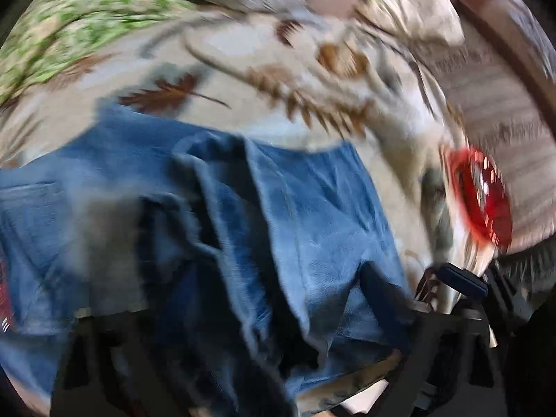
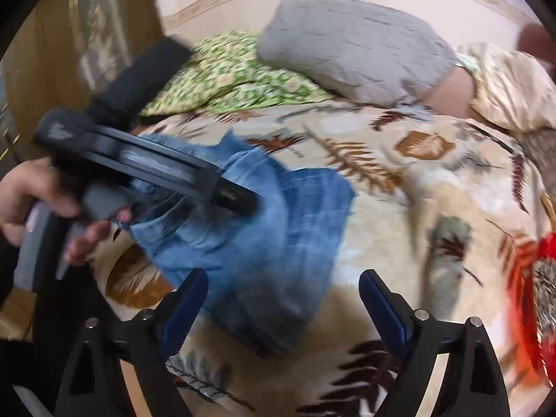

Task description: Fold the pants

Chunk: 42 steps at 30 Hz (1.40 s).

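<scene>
Pants (image 2: 274, 229): blue denim, bunched in a loose heap on the bed (image 2: 399, 229), over a cream cover printed with brown and grey leaves. I read the scene left to right from the right wrist camera.

Far left, a hand (image 2: 38, 201) grips the handle of the left hand-held gripper (image 2: 243, 199). It slants down across the heap and its tip sits on the upper part of the denim. From the left wrist camera the cloth fills the lower frame and drapes over the near finger (image 1: 378, 288). The other finger (image 1: 462, 279) stands beside the cloth over the bed cover. The picture is smeared, so I cannot tell whether the pads pinch the denim or merely lie in it.

Centre, the right hand-held gripper (image 2: 283, 309) hangs just short of the near edge of the heap. Its jaws are wide apart with nothing between the pads. The left finger (image 2: 184, 309) overlaps the denim edge in the picture. The right finger (image 2: 382, 312) is over bare cover.

Beyond the heap lie a green patterned pillow (image 2: 229, 76) and a grey pillow (image 2: 351, 48).

Far right of the right hand-held gripper, a red item (image 2: 535, 295) lies at the bed's edge, blurred.
</scene>
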Motion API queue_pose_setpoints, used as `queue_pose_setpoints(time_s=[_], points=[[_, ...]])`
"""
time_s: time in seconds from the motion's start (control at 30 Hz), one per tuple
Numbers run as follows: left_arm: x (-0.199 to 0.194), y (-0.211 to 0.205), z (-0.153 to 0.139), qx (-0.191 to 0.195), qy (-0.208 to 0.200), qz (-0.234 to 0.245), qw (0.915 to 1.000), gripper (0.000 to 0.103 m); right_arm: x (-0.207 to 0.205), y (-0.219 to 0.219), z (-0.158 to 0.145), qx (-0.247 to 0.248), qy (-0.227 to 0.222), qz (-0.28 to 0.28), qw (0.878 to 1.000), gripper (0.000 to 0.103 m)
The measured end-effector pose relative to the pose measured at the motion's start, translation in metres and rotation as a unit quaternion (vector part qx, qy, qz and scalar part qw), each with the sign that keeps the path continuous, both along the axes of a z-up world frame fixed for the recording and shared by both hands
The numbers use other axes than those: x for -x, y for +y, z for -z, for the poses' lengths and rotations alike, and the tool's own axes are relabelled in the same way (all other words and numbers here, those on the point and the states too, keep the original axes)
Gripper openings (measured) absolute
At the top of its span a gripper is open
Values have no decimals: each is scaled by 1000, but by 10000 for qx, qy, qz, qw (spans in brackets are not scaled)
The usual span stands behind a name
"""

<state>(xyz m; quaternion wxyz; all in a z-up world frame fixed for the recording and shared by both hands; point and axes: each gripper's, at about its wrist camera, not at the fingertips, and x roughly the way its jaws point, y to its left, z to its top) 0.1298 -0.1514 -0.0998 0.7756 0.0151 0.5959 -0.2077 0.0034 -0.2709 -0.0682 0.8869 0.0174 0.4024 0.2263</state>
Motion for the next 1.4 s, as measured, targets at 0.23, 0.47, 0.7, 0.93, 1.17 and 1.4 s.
queue_pose_setpoints(time_s=[0.23, 0.47, 0.7, 0.93, 1.17, 1.4], points=[[32, 41, -25, 374, -218, 640, 9970, 9, -3, 30, 19, 222, 297, -490, 9981, 15], [33, 79, 7, 286, 98, 673, 9973, 15, 7, 51, 29, 505, 317, -877, 9944, 16], [30, 97, -41, 445, -574, -28, 9974, 98, 24, 34, 2, 415, 39, -803, 9959, 82], [-15, 88, 0, 177, 484, -665, 9965, 98, -14, -6, 8, -476, 648, 44, 9968, 82], [-6, 76, 4, -96, 70, -205, 9997, 29, -64, -5, 50, -1323, 1261, 390, 9824, 56], [13, 73, -50, 973, -999, 668, 9880, 10, -56, -14, 34, -1166, 742, 640, 9883, 10]])
